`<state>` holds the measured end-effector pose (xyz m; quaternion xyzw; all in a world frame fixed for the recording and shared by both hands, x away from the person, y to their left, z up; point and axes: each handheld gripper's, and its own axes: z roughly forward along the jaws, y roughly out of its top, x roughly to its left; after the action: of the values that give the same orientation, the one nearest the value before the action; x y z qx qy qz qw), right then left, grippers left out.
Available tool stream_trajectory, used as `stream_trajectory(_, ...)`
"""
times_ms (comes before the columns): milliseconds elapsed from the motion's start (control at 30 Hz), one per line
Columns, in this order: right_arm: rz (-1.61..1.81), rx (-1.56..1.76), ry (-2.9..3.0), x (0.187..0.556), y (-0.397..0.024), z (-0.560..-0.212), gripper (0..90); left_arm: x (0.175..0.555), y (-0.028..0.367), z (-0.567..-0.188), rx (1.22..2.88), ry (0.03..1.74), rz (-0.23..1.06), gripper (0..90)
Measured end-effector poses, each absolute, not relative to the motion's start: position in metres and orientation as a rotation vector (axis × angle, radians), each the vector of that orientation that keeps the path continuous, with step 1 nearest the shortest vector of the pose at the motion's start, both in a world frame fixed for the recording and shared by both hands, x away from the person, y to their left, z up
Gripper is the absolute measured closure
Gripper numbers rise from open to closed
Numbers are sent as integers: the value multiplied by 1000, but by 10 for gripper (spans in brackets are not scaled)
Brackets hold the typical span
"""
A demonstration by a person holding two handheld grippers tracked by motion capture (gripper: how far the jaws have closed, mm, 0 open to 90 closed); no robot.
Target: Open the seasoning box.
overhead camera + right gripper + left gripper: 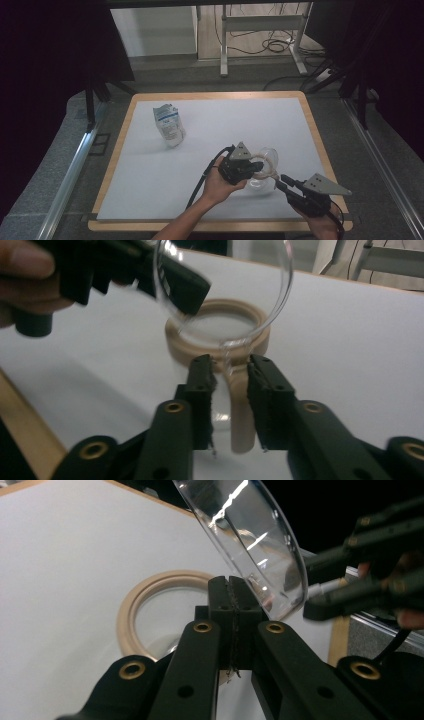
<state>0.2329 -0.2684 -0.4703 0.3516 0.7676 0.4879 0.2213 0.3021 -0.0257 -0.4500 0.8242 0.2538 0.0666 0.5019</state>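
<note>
Left tool (256, 167) clamped on clear glass lid (250, 535); right tool (230, 371) partly open around its wooden handle (240, 405)

Probably a lab: black curtains (45, 55), floor cables (265, 45) (metal-legged bench (260, 25) behind).

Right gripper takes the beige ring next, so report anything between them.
The beige ring has its tab between the open right gripper jaws. The tilted clear lid, pinched by the left gripper, hangs over it, lower edge just ahead of those jaws.
</note>
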Motion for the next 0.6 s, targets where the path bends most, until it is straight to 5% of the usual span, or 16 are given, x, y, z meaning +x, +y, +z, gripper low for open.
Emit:
stream_trajectory(167, 1357, 973, 2146, 220, -269, -486, 609, 294, -35, -444, 2006, 576, 172, 900)
stream_trajectory(600, 1378, 961, 2162, 218, -261, -493, 587, 286, -39, -439, 2006, 552, 191, 900)
